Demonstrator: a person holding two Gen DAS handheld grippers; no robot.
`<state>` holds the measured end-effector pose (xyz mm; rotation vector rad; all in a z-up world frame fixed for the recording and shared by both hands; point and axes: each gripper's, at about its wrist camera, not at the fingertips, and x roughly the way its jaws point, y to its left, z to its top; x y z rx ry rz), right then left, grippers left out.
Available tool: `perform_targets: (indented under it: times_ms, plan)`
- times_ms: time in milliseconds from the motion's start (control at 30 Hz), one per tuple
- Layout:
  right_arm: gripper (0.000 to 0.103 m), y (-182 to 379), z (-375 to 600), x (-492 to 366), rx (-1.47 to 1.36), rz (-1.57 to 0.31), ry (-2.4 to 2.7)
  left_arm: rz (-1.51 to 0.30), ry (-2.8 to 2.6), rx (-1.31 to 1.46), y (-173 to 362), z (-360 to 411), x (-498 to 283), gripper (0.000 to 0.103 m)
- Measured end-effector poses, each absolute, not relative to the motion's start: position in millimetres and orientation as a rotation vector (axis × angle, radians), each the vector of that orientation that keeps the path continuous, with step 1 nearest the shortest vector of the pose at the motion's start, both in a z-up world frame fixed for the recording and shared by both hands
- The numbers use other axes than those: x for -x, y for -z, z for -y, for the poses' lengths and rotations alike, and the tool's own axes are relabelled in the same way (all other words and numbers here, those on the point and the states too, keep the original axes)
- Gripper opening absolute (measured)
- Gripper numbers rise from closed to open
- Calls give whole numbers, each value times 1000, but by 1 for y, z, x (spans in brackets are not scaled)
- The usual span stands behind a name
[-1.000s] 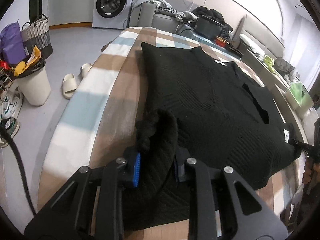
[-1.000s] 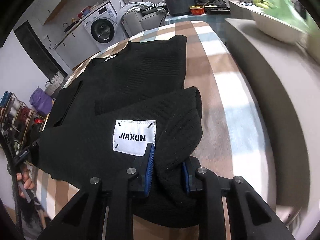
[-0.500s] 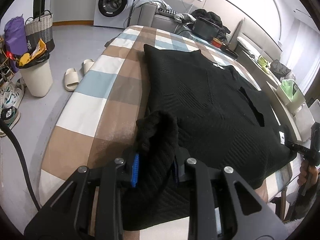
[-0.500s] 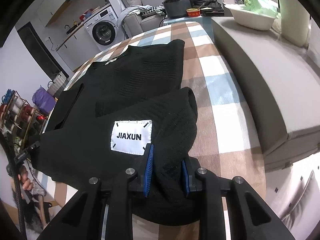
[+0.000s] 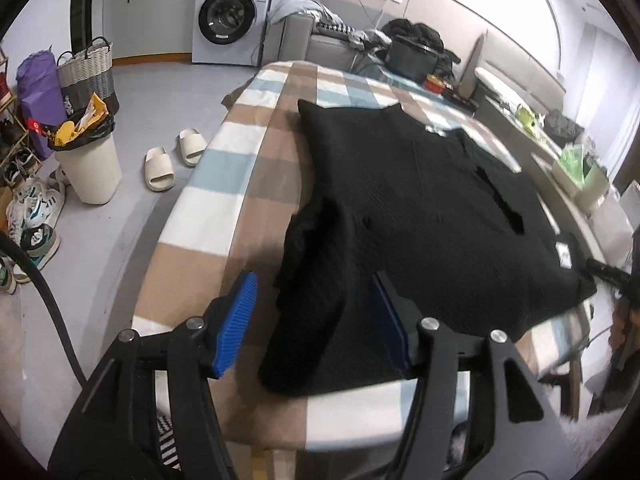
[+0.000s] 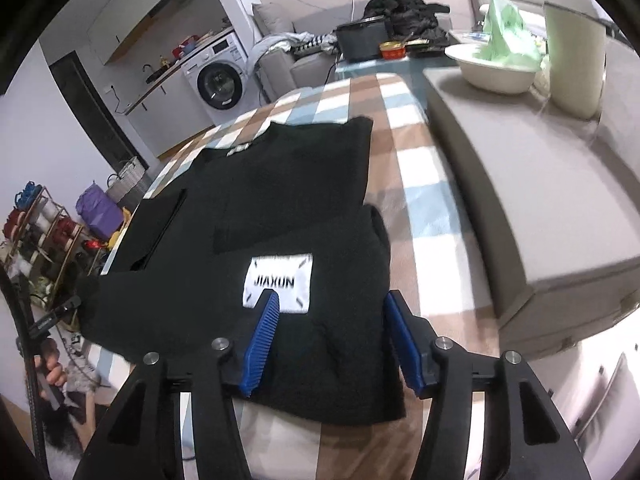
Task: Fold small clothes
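On my feeds both tools have just let go. My left gripper has just been opening: its blue pads stand well apart on either side of a bunched fold of the black sweater, and neither pad presses on the knit. My right gripper has likewise just been opening; its pads sit spread over the near hem, the left one overlapping the lower edge of the white label, with cloth lying loose between them.

The sweater lies spread on the checked blanket, covering most of the bed's middle, its far hem toward the washing machine. On the left-gripper side a sleeve or edge is turned in over the body and heaps up in a rumpled ridge. On the right-gripper side a flap is folded across the body, label up, its edge rounded and thick. A slit-like dark gap shows in the sweater's middle in the left view.

The label's lettering is motion-blurred, though it seems to read JIAXUN. A hand gripping the other tool's handle peeks in at the lower left of the right view, mostly cut off by the frame. At the sweater's far right corner in the left view the other gripper's tip is only partly visible, and I cannot tell whether it touches the cloth.
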<state>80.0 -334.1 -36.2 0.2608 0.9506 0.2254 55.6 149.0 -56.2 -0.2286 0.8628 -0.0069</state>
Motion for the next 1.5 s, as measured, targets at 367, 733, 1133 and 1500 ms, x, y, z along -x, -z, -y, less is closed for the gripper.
perform_targets:
  times_ms: [367, 733, 1133, 1500]
  plan:
    - [60, 46, 333, -72, -256, -1003, -317, -960, 91, 210, 76, -131, -51, 46]
    - [57, 50, 344, -70, -316, -1042, -346, -928, 163, 211, 60, -119, -47, 41]
    - [5, 26, 344, -60, -274, -938, -321, -772, 143, 243, 36, -123, -46, 5]
    - [5, -11, 359, -71, -477, -688, -318, -621, 140, 405, -11, -160, -84, 5]
